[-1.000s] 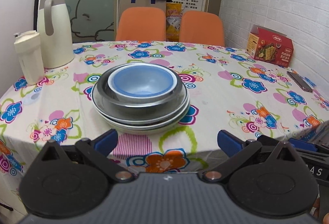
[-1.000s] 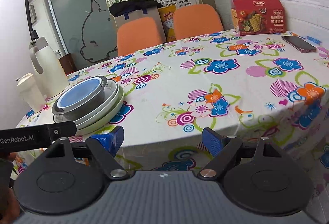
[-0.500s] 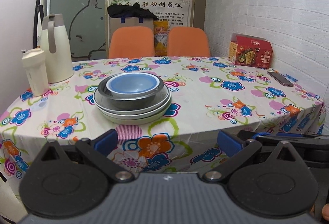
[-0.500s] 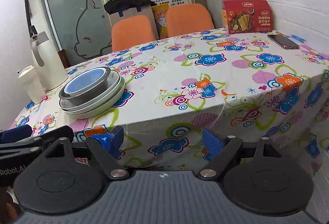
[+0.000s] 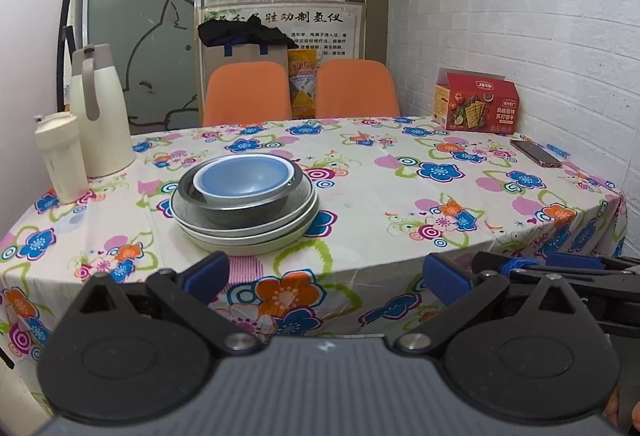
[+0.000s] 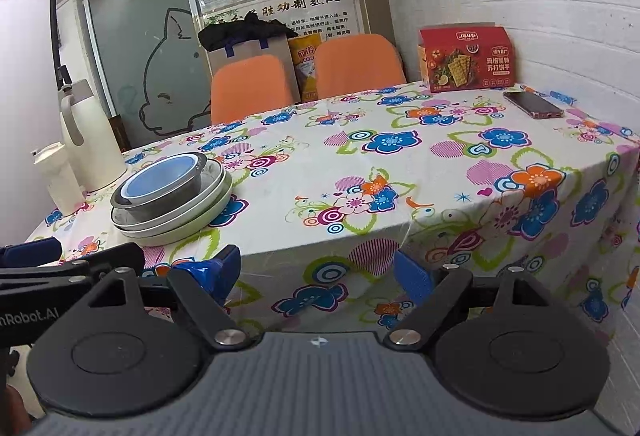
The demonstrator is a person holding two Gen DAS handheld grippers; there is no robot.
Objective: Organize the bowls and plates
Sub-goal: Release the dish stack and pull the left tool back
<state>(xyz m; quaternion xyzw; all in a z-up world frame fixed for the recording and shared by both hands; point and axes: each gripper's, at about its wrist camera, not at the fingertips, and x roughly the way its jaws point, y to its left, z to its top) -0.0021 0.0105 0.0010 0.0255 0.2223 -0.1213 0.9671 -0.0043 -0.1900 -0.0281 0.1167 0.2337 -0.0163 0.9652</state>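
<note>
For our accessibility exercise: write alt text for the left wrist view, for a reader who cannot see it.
A stack of plates with a grey bowl and a blue bowl nested on top sits on a floral-clothed table. The open left tool is in the foreground, holding nothing. A white jug stands at the left, two orange chairs behind.

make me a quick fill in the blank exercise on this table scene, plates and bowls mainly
1. The blue bowl sits inside a ____ bowl.
2. The metal bowl rests on a stack of ____.
3. The phone lies in front of the ____ cracker box.
4. The left gripper and the right gripper both have their jaws ____.

Missing words: metal; plates; red; open
</note>
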